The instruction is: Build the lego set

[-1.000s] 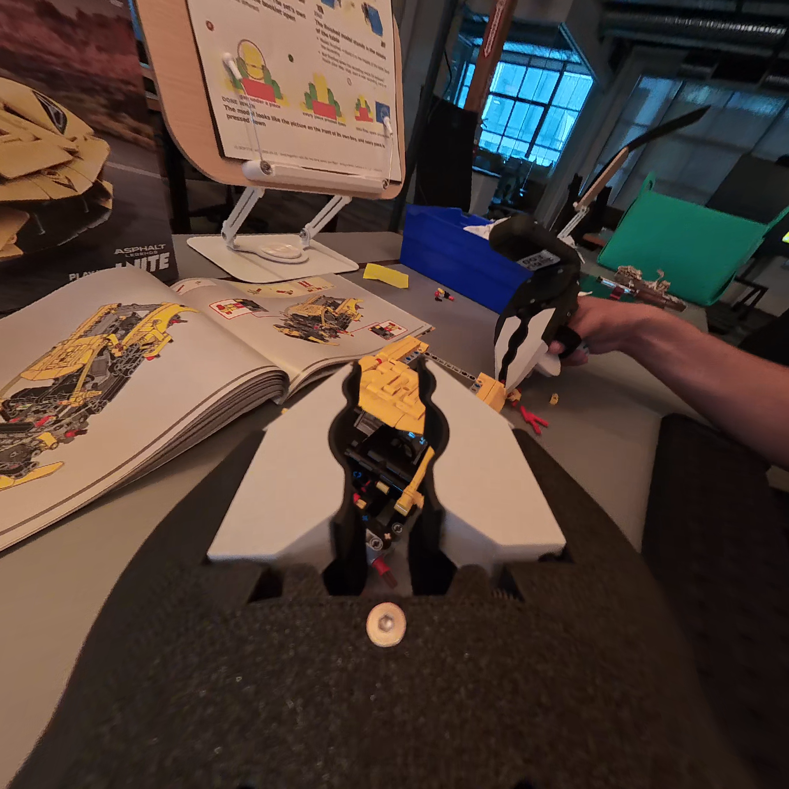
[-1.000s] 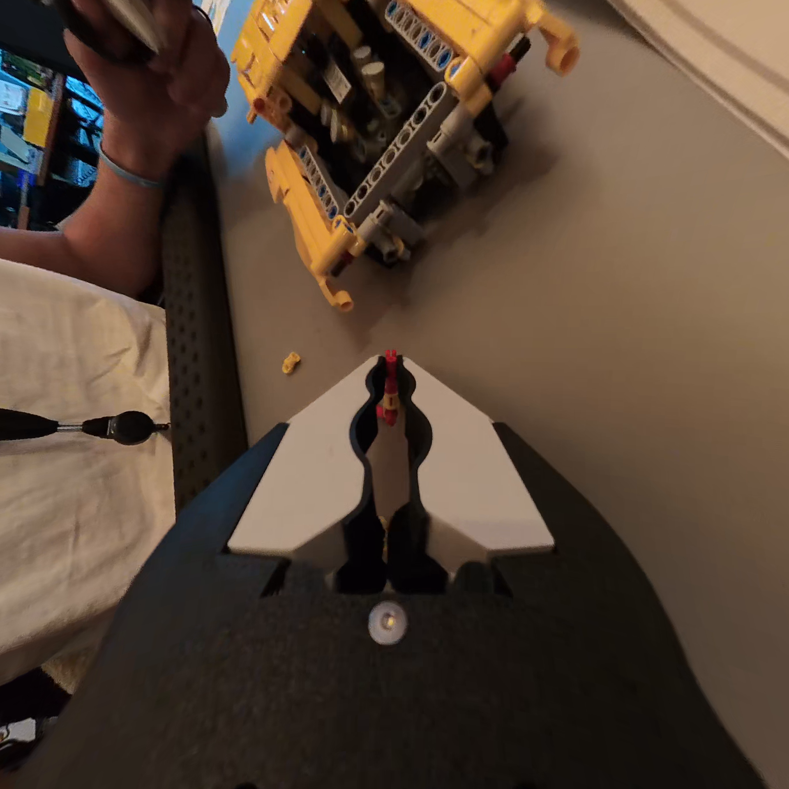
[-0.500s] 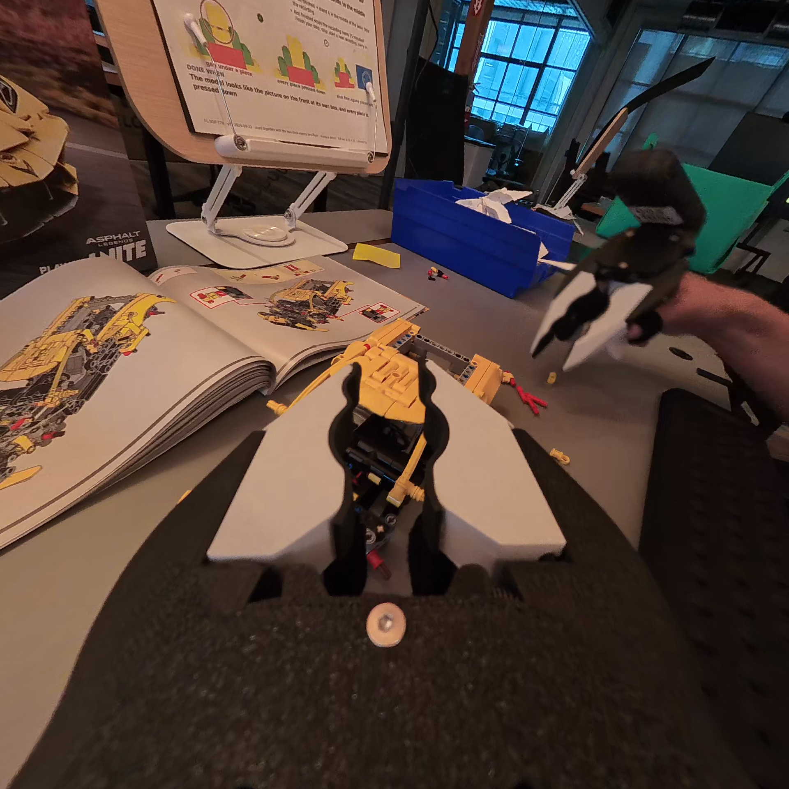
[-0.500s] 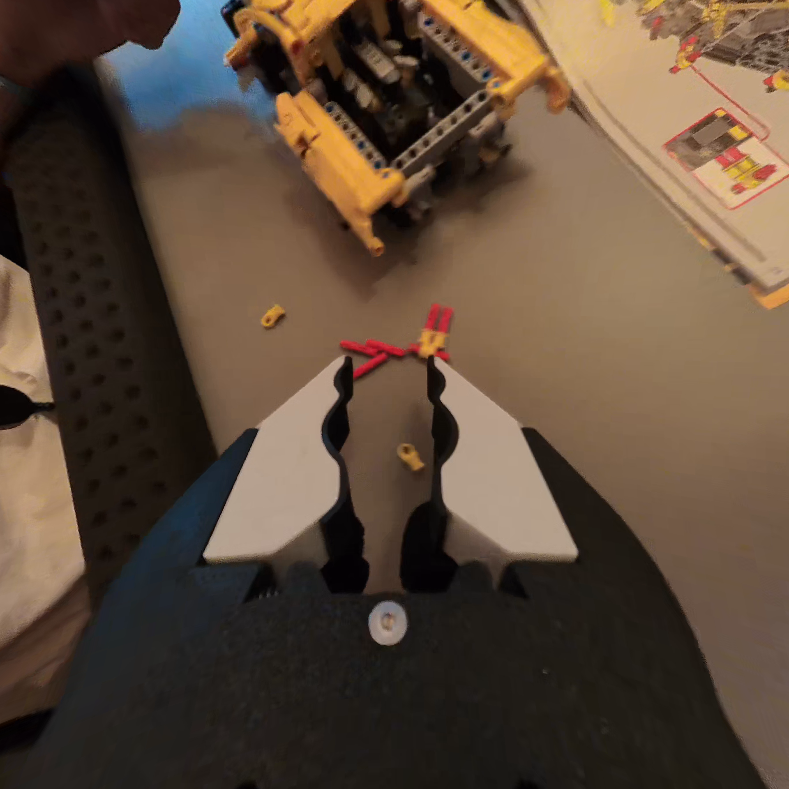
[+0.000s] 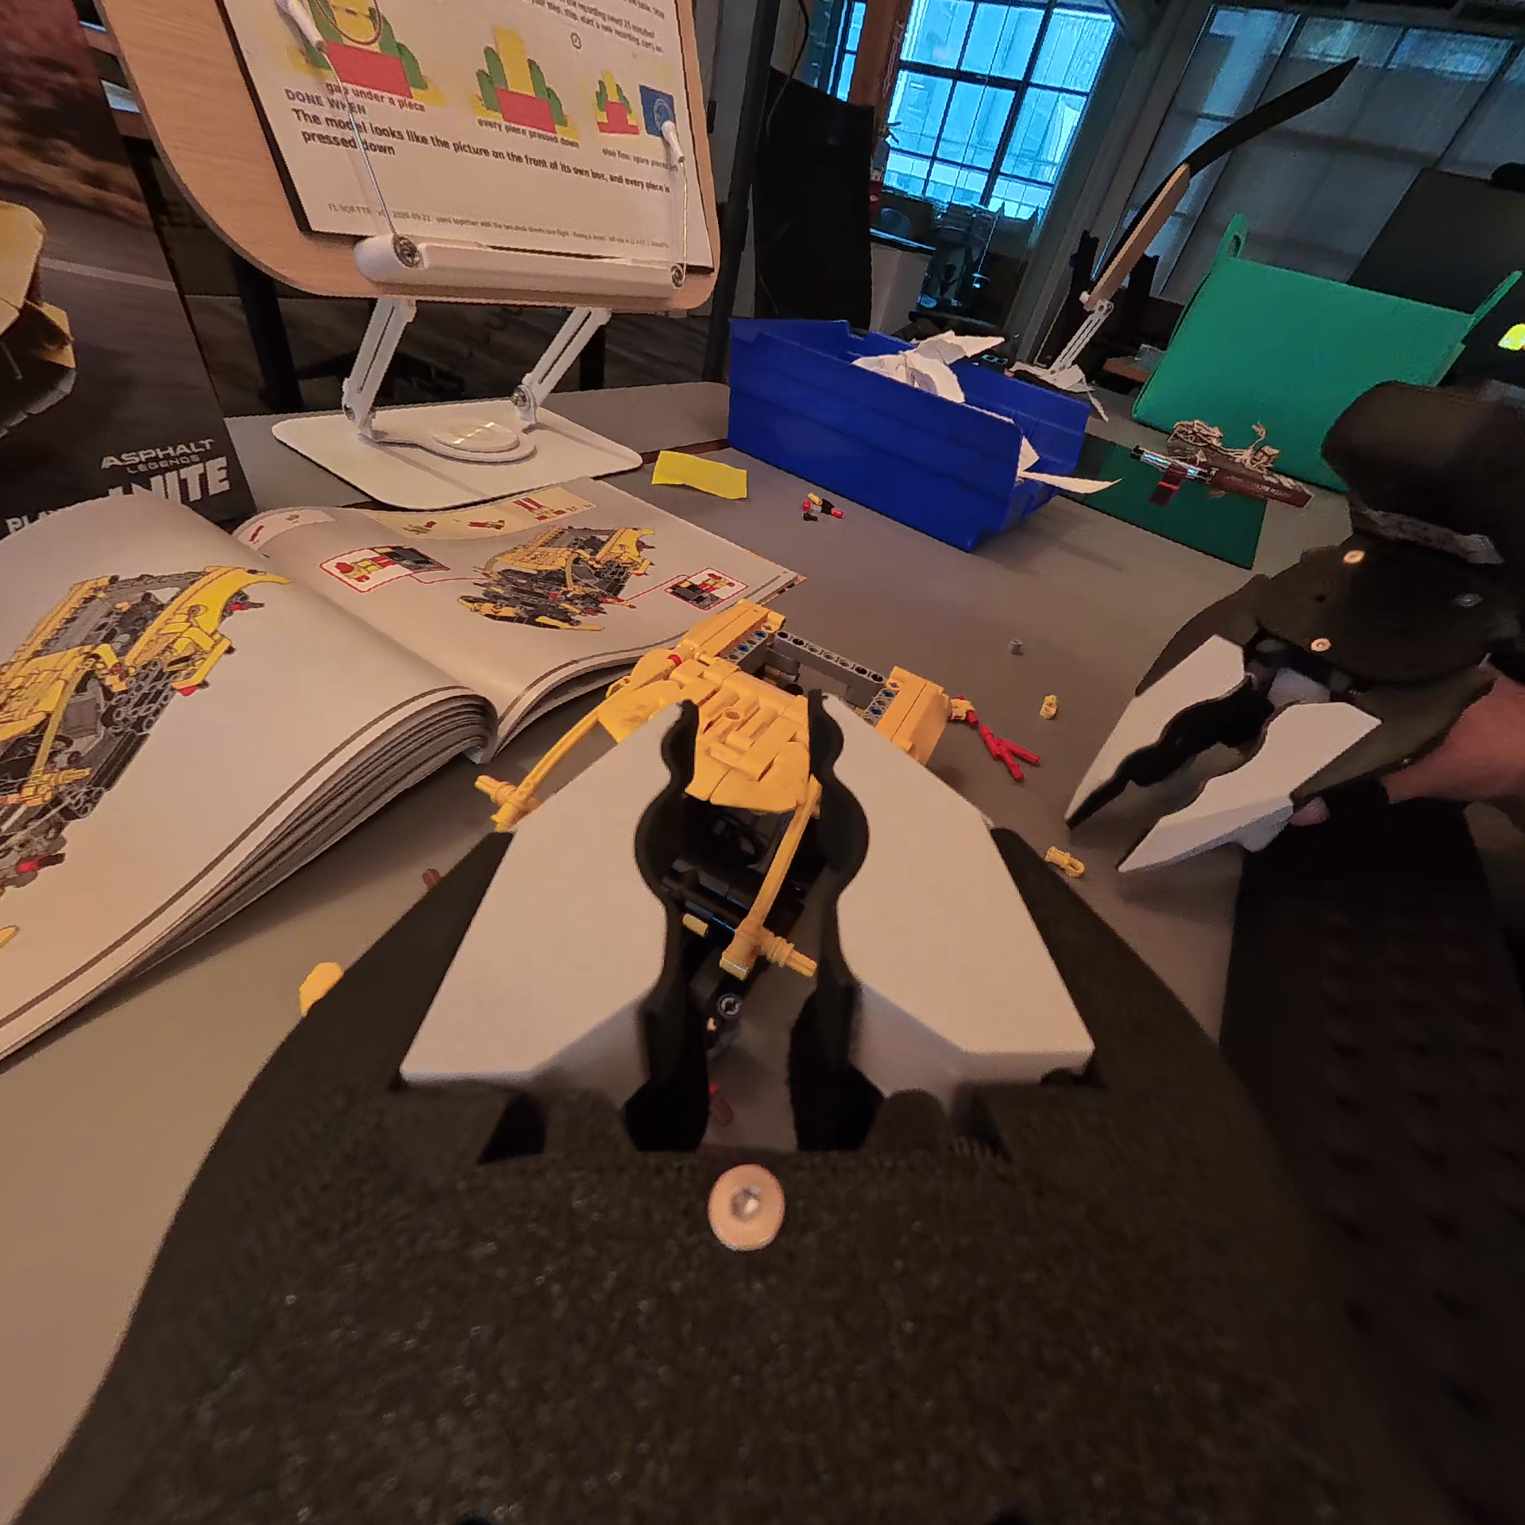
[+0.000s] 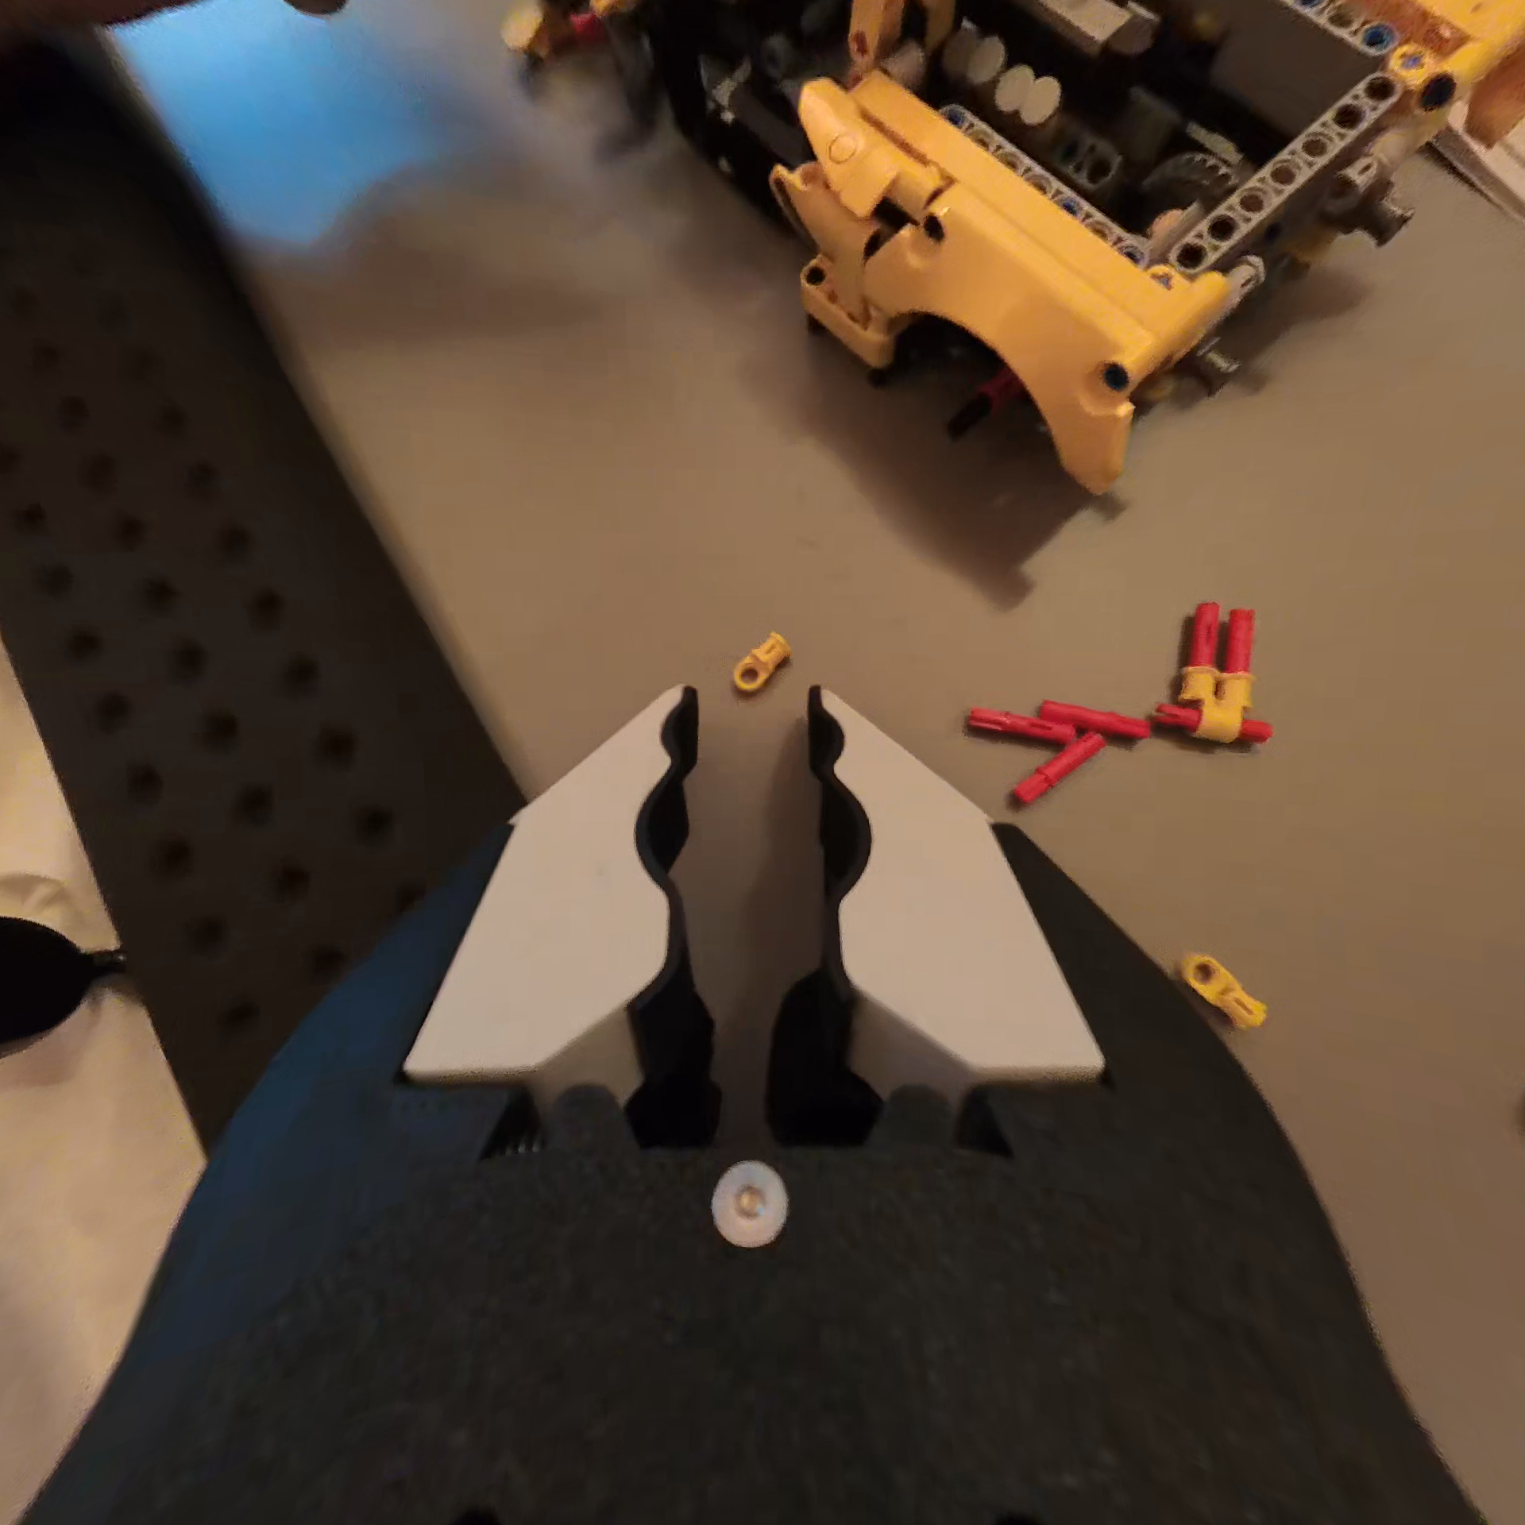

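Lego car model [image 5: 747, 747], yellow panels over a grey and black frame, sits on the grey table [image 5: 949, 578] directly ahead of the left gripper [image 5: 747, 726], whose fingers stand apart on either side of its near end; whether they actually press on it I cannot tell, since they hide the contact. To that gripper's right hangs the right gripper [image 6: 751, 701], open and empty, tips just short of a small yellow connector [image 6: 761, 660], with red pins [image 6: 1064, 734] off to its right. Judging from this, a tiny loose part could skid or flip away if the tips close off-centre, and a nudge to the model could pop its thin yellow arms. An open instruction book [image 5: 247, 701] lies left of the left gripper. The model's near half is mostly hidden.
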The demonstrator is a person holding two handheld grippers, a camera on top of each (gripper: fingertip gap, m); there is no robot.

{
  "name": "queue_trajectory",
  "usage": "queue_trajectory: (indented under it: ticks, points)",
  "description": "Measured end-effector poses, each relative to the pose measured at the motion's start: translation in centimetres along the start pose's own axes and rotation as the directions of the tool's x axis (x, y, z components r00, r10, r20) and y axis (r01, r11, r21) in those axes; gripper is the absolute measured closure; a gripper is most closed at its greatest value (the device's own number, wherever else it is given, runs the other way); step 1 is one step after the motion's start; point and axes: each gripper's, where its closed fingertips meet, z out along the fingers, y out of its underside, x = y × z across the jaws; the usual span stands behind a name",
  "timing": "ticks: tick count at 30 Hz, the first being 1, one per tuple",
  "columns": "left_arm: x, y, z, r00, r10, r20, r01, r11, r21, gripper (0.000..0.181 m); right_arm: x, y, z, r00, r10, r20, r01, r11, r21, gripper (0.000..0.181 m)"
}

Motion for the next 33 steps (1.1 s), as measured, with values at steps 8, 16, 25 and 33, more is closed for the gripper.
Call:
queue_trajectory:
  ticks: [8,16,25,33]
  points:
    - [0.6,0.0,0.1,1.000,0.000,-0.024,0.000,1.000,0.002,0.155,9.3,3.9,-6.2,0.970,0.041,-0.238,-0.055,0.997,-0.053,0.158]
    - [1.3,1.1,0.7,0.997,0.066,-0.033,-0.068,0.996,-0.053,0.155,10.1,4.7,-5.3,0.988,-0.074,-0.136,0.062,0.994,-0.085,0.156]
    - [2.4,1.8,1.1,0.993,0.084,-0.078,-0.090,0.992,-0.089,0.155,0.1,-0.4,1.2,0.981,-0.193,0.028,0.194,0.981,-0.028,0.151]
    - [3.5,2.2,1.3,0.987,0.106,-0.120,-0.119,0.987,-0.104,0.154,0.0,-0.5,1.3,0.995,-0.099,-0.004,0.099,0.995,-0.003,0.169]
